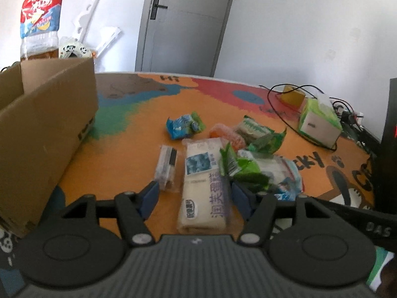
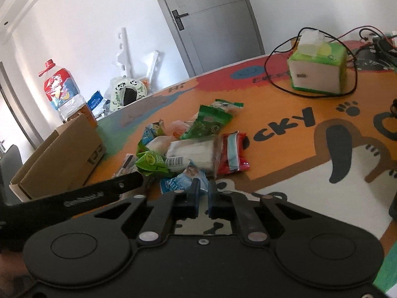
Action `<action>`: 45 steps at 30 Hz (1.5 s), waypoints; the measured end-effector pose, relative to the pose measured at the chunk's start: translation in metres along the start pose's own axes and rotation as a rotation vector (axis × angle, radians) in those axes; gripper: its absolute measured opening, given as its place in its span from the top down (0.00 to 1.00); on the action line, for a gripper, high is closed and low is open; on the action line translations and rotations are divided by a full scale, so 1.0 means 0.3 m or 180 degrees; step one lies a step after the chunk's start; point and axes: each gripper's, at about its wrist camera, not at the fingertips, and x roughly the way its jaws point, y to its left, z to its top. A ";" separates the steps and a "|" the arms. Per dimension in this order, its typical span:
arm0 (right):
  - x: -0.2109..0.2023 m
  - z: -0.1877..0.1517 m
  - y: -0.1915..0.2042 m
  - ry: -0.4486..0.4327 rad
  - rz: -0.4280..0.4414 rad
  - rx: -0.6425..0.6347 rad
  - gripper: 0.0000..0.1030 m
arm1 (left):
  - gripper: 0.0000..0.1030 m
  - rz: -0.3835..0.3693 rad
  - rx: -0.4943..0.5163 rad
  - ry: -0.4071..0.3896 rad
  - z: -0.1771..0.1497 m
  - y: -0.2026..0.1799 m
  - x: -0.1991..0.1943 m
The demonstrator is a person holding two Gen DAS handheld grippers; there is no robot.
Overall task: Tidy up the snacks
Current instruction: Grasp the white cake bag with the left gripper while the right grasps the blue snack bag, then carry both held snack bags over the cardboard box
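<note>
A heap of snack packets lies on the colourful table mat (image 1: pixel 134 149). In the left wrist view my left gripper (image 1: pixel 194 195) is open, its jaws on either side of a long white packet (image 1: pixel 203 186), low over it. A small clear packet (image 1: pixel 167 166), a blue packet (image 1: pixel 184 125), an orange packet (image 1: pixel 227 134) and green packets (image 1: pixel 258 134) lie around. An open cardboard box (image 1: pixel 42 134) stands at the left. In the right wrist view my right gripper (image 2: pixel 203 191) is shut and empty, just in front of a light blue packet (image 2: pixel 183 181); a red packet (image 2: pixel 232 154) lies beyond.
A green and white tissue box (image 2: pixel 316 72) with black cables (image 2: pixel 273 79) stands at the far right of the table. A large drink bottle (image 1: pixel 41 19) stands behind the cardboard box. A grey door (image 1: pixel 183 24) and white walls are behind.
</note>
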 end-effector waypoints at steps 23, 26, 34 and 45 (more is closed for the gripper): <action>0.051 -0.059 0.081 0.0094 0.0023 -0.0130 0.87 | 0.70 0.0032 0.0076 0.0121 -0.034 0.064 -0.094; 0.027 -0.067 0.067 0.0073 -0.0001 -0.0085 0.88 | 0.70 0.0020 0.0051 0.0139 -0.044 0.073 -0.115; -0.009 -0.067 0.044 -0.0015 -0.0009 0.0033 0.86 | 0.62 -0.0048 0.0166 0.0036 -0.047 0.074 -0.158; 0.044 -0.051 0.068 -0.0012 -0.0159 -0.0011 0.48 | 0.54 0.0024 0.0100 0.0086 -0.029 0.070 -0.049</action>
